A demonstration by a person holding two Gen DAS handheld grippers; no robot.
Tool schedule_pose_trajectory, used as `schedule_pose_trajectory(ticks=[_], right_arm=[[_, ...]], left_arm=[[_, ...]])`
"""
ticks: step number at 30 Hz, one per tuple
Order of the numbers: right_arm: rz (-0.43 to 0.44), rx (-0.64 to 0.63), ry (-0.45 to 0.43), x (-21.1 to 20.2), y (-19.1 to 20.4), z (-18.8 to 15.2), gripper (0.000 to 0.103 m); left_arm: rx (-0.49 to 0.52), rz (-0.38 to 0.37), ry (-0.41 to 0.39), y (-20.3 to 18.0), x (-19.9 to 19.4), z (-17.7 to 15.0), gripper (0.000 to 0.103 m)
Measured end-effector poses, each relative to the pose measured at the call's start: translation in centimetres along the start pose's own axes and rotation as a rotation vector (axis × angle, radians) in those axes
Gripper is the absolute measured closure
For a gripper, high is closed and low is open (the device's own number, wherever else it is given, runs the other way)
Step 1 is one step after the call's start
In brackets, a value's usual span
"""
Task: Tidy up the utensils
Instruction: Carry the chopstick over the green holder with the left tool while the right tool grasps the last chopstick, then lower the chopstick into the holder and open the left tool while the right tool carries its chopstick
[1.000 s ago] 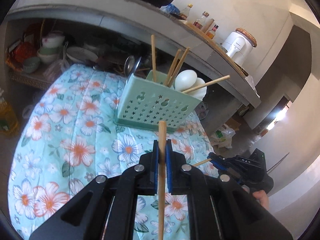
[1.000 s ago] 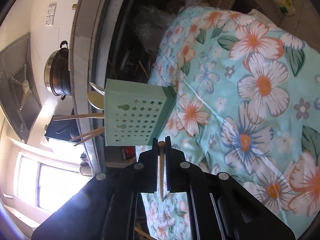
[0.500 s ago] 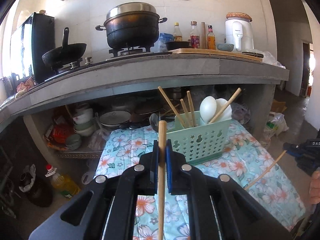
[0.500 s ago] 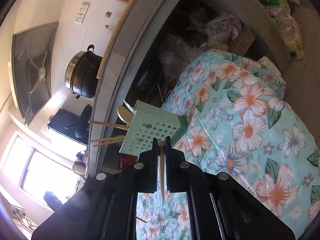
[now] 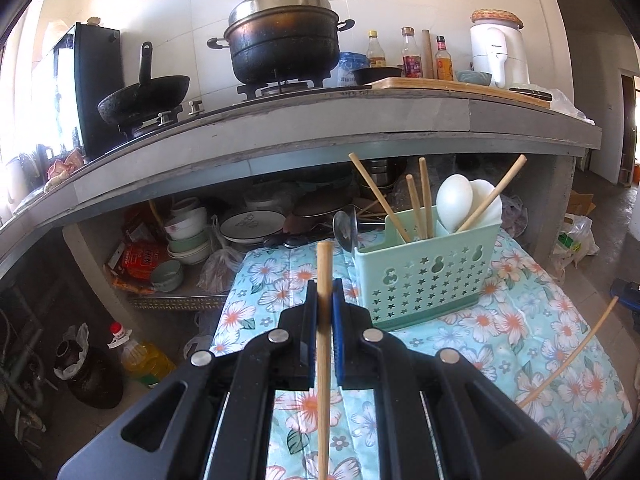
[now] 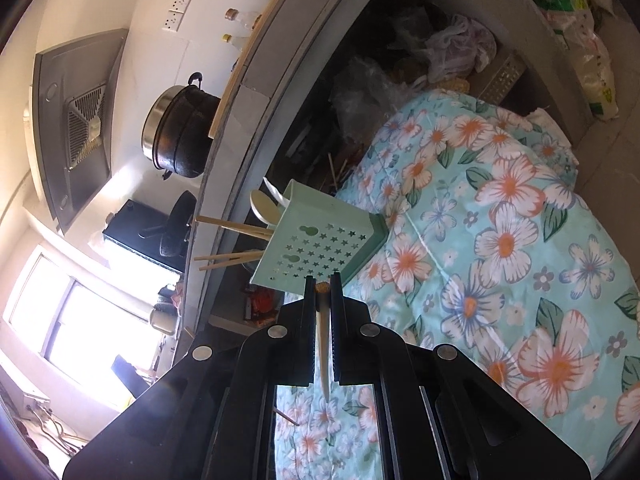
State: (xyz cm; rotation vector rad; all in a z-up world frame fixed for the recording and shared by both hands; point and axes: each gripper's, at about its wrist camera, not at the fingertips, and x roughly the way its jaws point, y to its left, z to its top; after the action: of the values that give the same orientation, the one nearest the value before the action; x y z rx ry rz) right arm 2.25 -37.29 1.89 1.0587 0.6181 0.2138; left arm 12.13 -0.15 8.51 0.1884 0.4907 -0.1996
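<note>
With each gripper, left (image 5: 325, 312) and right (image 6: 322, 304), clamped on a wooden chopstick (image 5: 323, 344) above the floral cloth (image 5: 520, 344), the carrying step seemed underway, calling next for lowering them into the green utensil basket (image 5: 424, 276).

The left gripper (image 5: 325, 312) pinches a wooden chopstick (image 5: 323, 364) upright between its blue pads. Beyond it, a mint-green perforated utensil caddy (image 5: 430, 268) stands on a floral tablecloth (image 5: 532, 344), holding four chopsticks (image 5: 416, 200) and white spoons (image 5: 454, 200). At the right edge, another chopstick (image 5: 568, 360) slants over the cloth. A blackened pot (image 5: 284, 36) sits on the stove above.
</note>
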Motion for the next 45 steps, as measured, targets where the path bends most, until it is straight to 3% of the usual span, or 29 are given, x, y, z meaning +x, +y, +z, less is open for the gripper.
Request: schedule_pose_trajectory(ticks=[5, 10, 14, 19, 24, 27, 32, 37, 41, 45], right_arm=[[-0.007, 0.005, 0.020, 0.3, -0.3, -0.4, 0.098], [-0.008, 0.005, 0.019, 0.2, -0.2, -0.4, 0.098], [0.000, 0.003, 0.014, 0.1, -0.2, -0.6, 0.098], [0.013, 0.028, 0.020, 0.2, -1.0, -0.7, 0.098], [0.026, 0.043, 0.017, 0.1, -1.7, -0.5, 0.098], [0.029, 0.050, 0.018, 0.0, -2.2, -0.4, 0.098], [0.035, 0.063, 0.017, 0.0, -2.9, -0.2, 0.098], [0.039, 0.084, 0.016, 0.1, -3.8, 0.1, 0.098], [0.038, 0.097, 0.013, 0.1, -4.4, 0.4, 0.098], [0.038, 0.106, 0.010, -0.1, -5.0, 0.5, 0.098]], left_arm=[[-0.026, -0.032, -0.002, 0.5, 0.0, 0.2, 0.097], [-0.147, -0.209, -0.070, 2.4, -1.5, 2.6, 0.097], [-0.255, -0.377, -0.177, 3.3, -3.3, 5.9, 0.097], [-0.381, -0.493, -0.306, 3.4, -3.9, 9.7, 0.097], [-0.403, -0.433, -0.430, 1.9, -3.5, 13.2, 0.097], [-0.400, -0.349, -0.476, 0.5, -2.3, 14.9, 0.097], [-0.392, -0.211, -0.483, -1.5, 1.5, 16.5, 0.097], [-0.393, -0.066, -0.470, -3.4, 5.3, 16.1, 0.097], [-0.349, 0.002, -0.483, -5.0, 7.3, 15.2, 0.097], [-0.297, 0.021, -0.466, -6.5, 8.9, 14.0, 0.097]])
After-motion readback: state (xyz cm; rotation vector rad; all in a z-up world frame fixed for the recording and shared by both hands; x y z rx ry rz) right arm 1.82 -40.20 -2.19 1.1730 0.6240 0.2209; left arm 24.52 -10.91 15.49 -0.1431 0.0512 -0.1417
